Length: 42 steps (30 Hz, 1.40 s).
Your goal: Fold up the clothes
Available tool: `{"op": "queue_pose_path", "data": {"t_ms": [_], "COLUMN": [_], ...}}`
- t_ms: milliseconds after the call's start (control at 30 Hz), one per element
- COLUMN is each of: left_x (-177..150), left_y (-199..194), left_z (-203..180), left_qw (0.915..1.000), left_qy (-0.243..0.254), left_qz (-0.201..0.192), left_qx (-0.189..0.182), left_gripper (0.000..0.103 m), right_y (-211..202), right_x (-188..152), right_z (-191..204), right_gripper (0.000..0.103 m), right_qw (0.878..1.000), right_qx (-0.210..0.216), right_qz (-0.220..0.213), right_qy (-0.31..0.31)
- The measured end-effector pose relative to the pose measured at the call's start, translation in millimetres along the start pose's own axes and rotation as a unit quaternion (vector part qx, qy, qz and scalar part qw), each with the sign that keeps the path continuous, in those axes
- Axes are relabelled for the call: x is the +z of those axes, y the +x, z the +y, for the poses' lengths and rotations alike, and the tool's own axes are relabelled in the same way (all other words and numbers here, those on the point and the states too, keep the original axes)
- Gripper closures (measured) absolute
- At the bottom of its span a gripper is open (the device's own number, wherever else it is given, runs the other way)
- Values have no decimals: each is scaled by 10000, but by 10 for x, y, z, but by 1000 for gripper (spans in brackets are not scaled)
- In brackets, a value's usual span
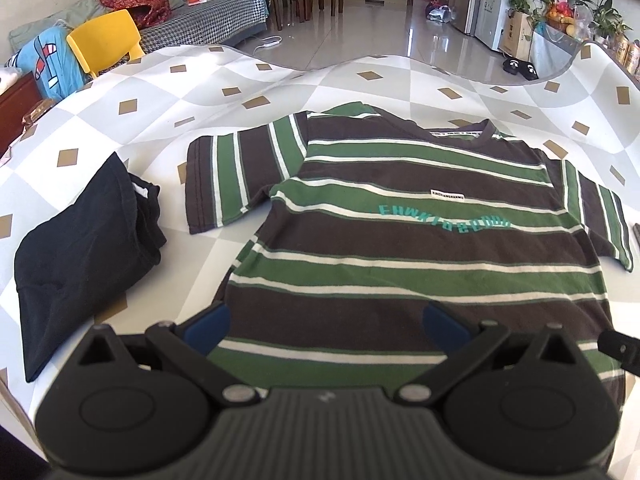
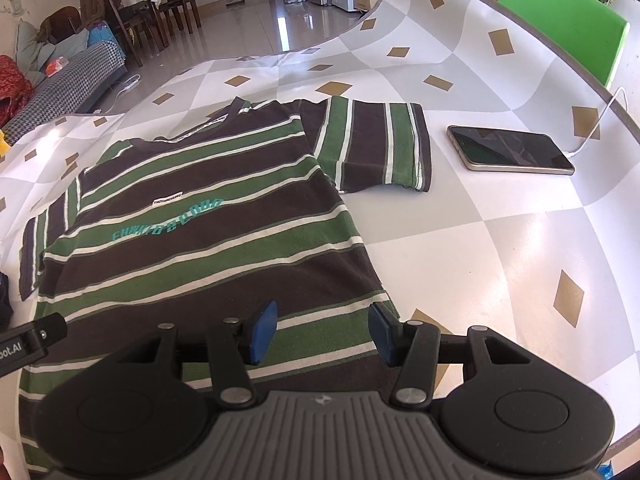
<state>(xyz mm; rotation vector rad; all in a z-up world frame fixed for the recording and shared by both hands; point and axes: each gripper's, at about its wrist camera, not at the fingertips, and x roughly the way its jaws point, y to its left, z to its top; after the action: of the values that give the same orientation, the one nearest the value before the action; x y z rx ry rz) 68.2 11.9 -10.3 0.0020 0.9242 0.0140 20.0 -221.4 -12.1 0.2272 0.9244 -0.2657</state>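
Holding both tools over the hem of the striped T-shirt [image 1: 420,240], I see it lying flat, face up, its long axis running straight away to the collar. My left gripper [image 1: 326,320] gapes wide; my right gripper [image 2: 322,332] stands open nearer the shirt's right edge.

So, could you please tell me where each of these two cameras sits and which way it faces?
Left wrist: on the left gripper, low over the hem, facing up the striped T-shirt; black garment at left; open blue fingers show.
Right wrist: on the right gripper, above the hem's right corner, facing up the shirt; phone at right; open fingers show.
Shared: the T-shirt, the checkered table cover, and each other's gripper tip.
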Motion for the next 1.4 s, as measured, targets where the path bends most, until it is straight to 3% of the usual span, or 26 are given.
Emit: {"op": "queue_pose_path", "data": {"t_ms": [300, 1400], "left_x": [-31, 100], "left_y": [-145, -615], "left_z": [75, -156], "left_qw": [9998, 9995], "left_qy": [-129, 249], "left_qz": [82, -57], "left_qx": [114, 210], "left_gripper": [0, 0], "right_y": [-118, -458], "right_x": [28, 130], "right_z": [22, -80], "right_gripper": [54, 54], "right_qw": [9997, 9971], "right_qx": [225, 628], "right_qz": [-43, -398], "right_qy": [-15, 138]}}
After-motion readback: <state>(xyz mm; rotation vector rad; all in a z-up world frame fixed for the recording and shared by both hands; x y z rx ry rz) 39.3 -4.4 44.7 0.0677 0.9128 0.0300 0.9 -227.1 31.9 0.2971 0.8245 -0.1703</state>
